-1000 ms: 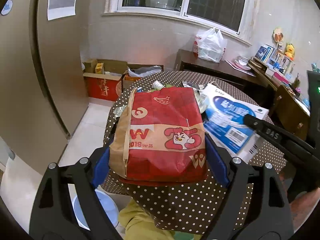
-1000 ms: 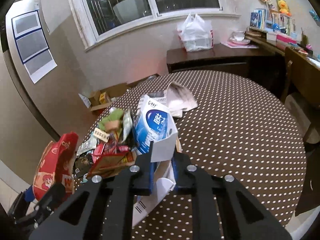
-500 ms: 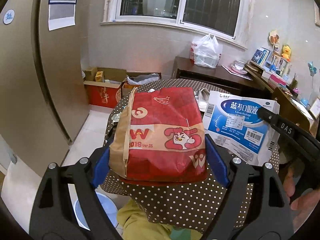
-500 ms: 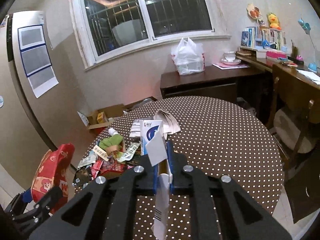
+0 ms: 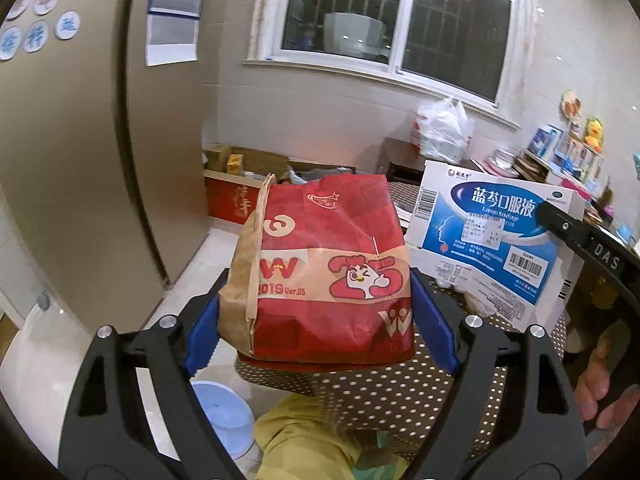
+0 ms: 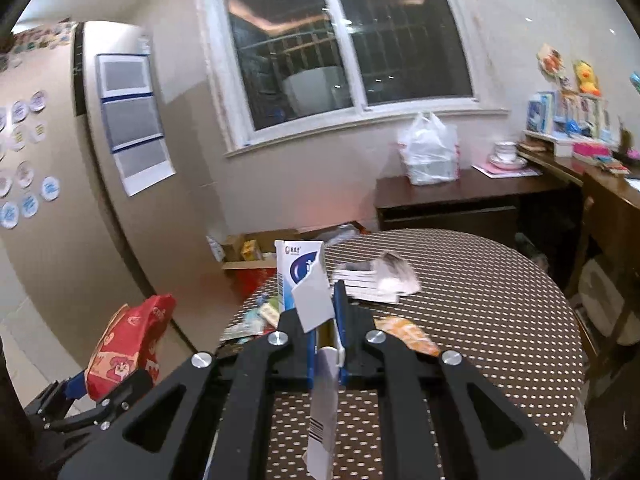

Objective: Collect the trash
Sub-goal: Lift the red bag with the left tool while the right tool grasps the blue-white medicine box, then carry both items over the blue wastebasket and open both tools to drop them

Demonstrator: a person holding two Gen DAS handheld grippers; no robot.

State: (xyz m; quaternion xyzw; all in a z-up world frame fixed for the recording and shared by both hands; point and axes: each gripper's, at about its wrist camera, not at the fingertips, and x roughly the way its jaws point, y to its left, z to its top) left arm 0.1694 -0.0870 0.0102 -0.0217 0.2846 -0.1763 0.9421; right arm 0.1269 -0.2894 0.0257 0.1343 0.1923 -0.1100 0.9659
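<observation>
At frame centre, the left gripper (image 5: pixel 316 312) is squeezing the light, crushable paper bag (image 5: pixel 324 268) by its sides while the right gripper (image 6: pixel 326 340) is pinching the flattened carton (image 6: pixel 304 280).

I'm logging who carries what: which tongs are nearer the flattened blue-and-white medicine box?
Right. The right tongs are clamped on the medicine box; the left tongs hold the red paper bag beside it.

Beige walls, dark barred window (image 6: pixel 340 64), polka-dot round table (image 6: pixel 480 300).
</observation>
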